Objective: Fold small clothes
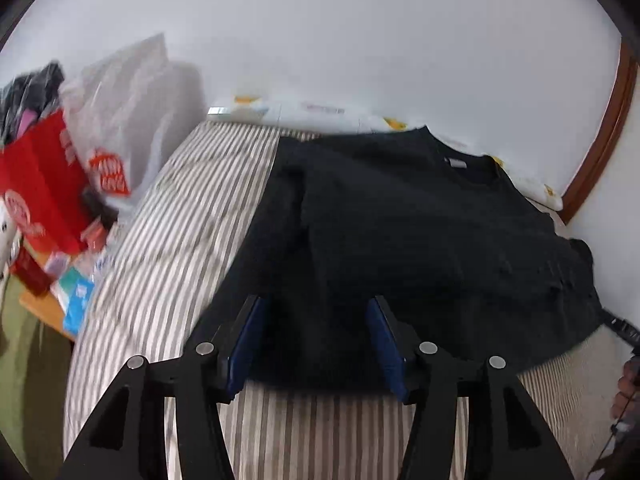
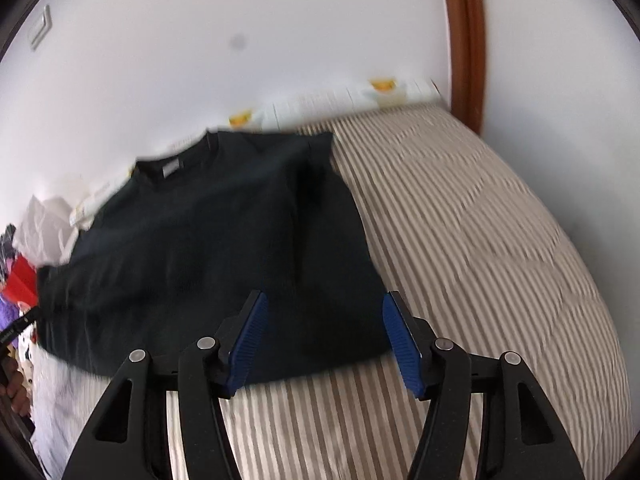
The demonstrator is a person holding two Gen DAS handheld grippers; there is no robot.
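Black linkage arms and blue-padded fingers fill the bottom of both wrist views, and each claw stands apart with nothing pinched between its pads. Seen from its own camera, the left gripper (image 1: 318,338) hangs over the near hem of a dark T-shirt (image 1: 416,240), the fabric showing in the gap between the blue pads (image 1: 248,344) without being clamped. From the other camera, the right gripper (image 2: 322,336) is poised above the near right corner of the same T-shirt (image 2: 208,248), its left pad over the cloth and its right pad (image 2: 402,344) over the striped bedcover (image 2: 480,240) just past the shirt's edge. Whether the pads touch the fabric cannot be told through the blur. Spread flat on the bedcover, the shirt lies with its neckline and a small grey label (image 1: 456,163) toward the white wall (image 1: 320,40), and both sleeves appear folded in over the body. A white plastic bag (image 1: 132,112) and a red bag (image 1: 40,184) sit among clutter beside the bed on the left. A brown door frame (image 2: 464,40) rises at the bed's far right corner.
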